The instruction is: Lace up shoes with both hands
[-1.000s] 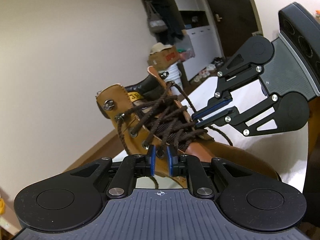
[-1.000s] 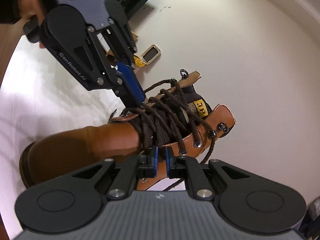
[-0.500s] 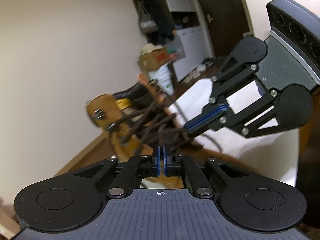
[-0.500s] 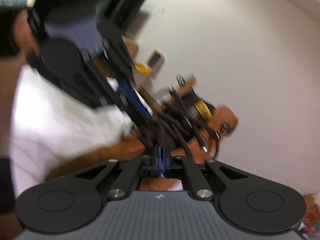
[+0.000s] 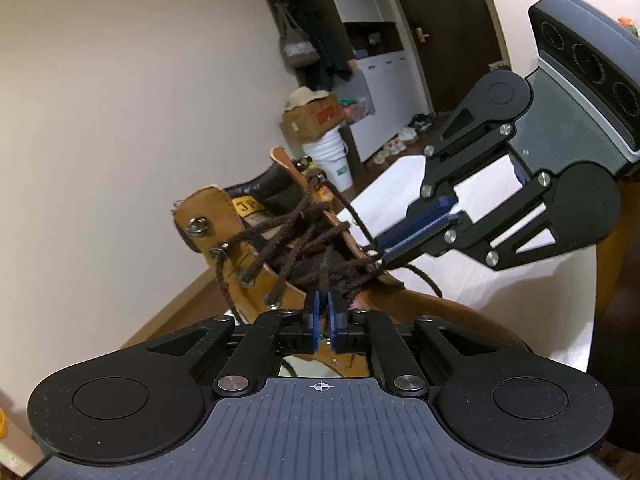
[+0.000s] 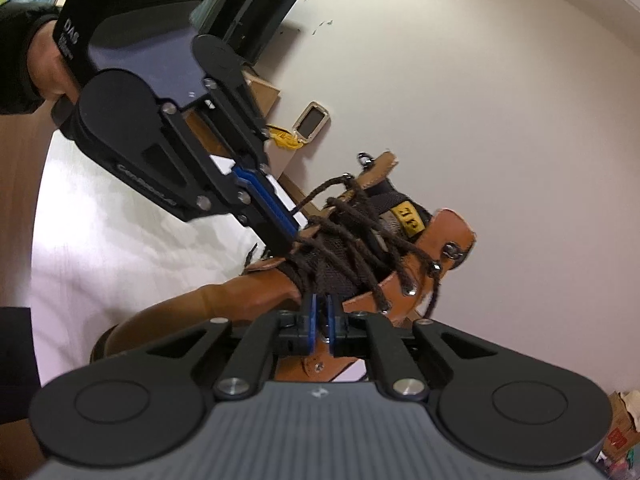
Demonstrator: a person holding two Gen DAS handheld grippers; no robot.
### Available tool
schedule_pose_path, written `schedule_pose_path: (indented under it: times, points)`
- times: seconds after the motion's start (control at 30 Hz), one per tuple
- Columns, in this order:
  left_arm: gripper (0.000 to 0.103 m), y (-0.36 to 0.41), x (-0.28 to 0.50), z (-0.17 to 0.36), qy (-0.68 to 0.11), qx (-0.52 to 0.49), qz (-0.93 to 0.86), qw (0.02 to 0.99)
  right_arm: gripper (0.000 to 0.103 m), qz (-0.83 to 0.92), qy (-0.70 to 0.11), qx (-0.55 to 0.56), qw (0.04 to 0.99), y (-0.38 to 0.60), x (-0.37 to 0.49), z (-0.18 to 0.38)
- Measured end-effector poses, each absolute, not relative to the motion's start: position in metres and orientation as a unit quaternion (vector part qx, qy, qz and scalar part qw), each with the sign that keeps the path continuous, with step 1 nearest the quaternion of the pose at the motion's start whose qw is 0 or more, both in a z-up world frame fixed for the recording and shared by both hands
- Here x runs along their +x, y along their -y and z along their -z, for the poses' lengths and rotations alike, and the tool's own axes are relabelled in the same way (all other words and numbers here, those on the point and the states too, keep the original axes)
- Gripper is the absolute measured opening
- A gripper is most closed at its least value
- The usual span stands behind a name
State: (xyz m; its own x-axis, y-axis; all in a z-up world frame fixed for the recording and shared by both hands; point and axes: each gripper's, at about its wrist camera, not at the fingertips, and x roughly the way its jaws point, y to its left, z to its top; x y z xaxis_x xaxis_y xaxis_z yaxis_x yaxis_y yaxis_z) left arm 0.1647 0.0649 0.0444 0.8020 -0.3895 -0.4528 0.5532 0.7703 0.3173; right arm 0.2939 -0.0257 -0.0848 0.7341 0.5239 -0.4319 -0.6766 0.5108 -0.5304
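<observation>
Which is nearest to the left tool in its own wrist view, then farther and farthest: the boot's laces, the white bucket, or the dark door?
1. Laces, just ahead of the left tool.
2. White bucket, behind the boot.
3. Dark door, far back, upper right.

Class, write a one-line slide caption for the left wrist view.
Two black grippers, left and right, jaws slightly parted, meet at the dark brown laces of a tan leather boot.

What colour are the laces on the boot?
Dark brown laces on a tan boot, clearest in the left wrist view.
</observation>
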Motion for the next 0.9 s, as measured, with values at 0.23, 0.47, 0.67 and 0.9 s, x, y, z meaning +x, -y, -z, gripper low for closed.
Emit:
schedule_pose_path:
  times: [0.23, 0.47, 0.67, 0.9]
  points:
    - [0.009, -0.066, 0.17, -0.044, -0.172, 0.259, 0.227, 0.923, 0.011, -0.32, -0.099, -0.335, 0.881, 0.035, 0.306, 0.076]
    - [0.01, -0.059, 0.178, -0.038, -0.162, 0.296, 0.223, 0.915, 0.011, -0.311, -0.093, -0.371, 0.87, 0.025, 0.315, 0.084]
    - [0.011, -0.054, 0.18, -0.036, -0.152, 0.33, 0.22, 0.905, 0.011, -0.31, -0.087, -0.398, 0.859, 0.017, 0.318, 0.086]
    - [0.004, -0.052, 0.183, -0.033, -0.159, 0.324, 0.224, 0.905, 0.011, -0.3, -0.07, -0.447, 0.84, 0.005, 0.315, 0.093]
